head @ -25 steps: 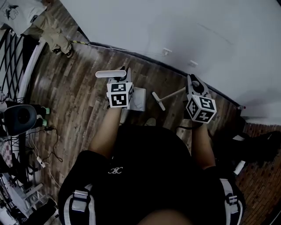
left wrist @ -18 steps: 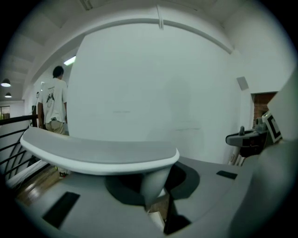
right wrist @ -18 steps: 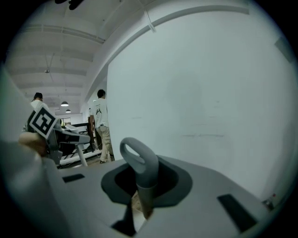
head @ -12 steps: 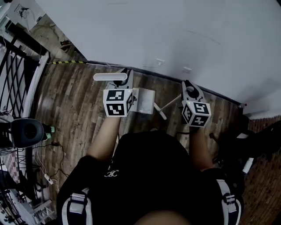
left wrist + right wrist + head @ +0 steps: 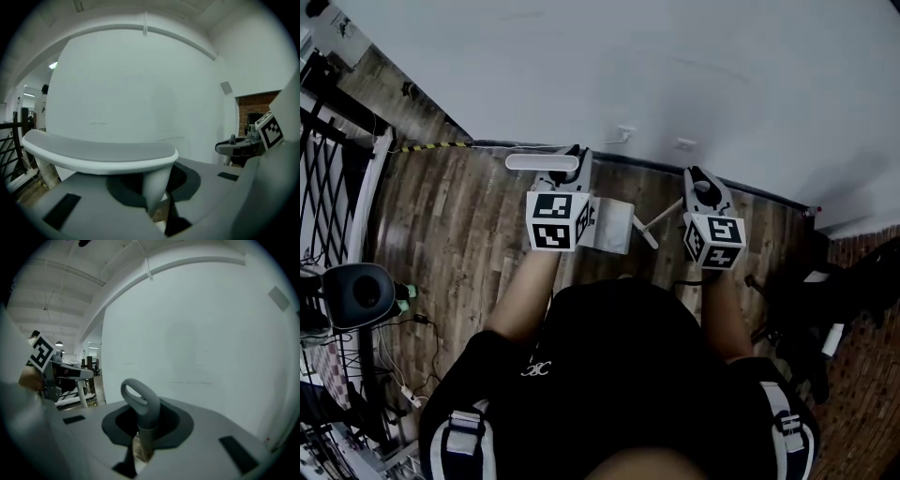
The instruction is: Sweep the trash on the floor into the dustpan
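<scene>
Wooden floor [image 5: 459, 220] lies below you. Your left gripper [image 5: 572, 159] is clamped on the dustpan [image 5: 614, 230] by its white handle, and your right gripper [image 5: 695, 175] grips the broom [image 5: 659, 217] by its looped end.

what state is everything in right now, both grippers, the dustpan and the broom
left gripper: shut on the handle stem of the dustpan
right gripper: shut on the handle of the broom, below its loop
dustpan: held upright, pan hanging low beside the broom head
broom: held slanted, head down next to the pan's edge
</scene>
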A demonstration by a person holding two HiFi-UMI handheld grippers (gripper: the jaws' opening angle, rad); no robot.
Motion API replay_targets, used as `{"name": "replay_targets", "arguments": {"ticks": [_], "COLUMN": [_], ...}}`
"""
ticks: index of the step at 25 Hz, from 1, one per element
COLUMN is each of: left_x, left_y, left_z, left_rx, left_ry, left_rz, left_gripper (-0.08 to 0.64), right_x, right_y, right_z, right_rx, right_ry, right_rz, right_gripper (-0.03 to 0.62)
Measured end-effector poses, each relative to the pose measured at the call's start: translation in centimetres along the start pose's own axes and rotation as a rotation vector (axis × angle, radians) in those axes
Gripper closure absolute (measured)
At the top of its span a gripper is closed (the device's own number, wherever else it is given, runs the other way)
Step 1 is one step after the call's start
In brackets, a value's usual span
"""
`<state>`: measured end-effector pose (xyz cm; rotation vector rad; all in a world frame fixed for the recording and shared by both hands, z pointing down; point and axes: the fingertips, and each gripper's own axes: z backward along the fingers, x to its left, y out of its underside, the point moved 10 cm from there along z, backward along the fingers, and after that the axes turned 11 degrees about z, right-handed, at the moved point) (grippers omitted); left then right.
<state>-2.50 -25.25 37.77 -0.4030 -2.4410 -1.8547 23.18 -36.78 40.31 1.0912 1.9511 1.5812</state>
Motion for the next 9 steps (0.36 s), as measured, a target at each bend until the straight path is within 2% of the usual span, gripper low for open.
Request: {"name": "replay_targets", "arguments": {"ticks": [9], "left_x": [-0.3], "left_y": [0.1], "left_z": [-1.5], "left_rx": [0.018], "left_ry": [-0.004], "left_rz": [-0.018], "left_gripper": [0.499], "right_x": [-1.2], "right_y": [0.2], "right_z": [-0.8], "right_rx": [0.020], "right_ry": [0.026], "right_rz": [0.043], "right_gripper": [0.538]}}
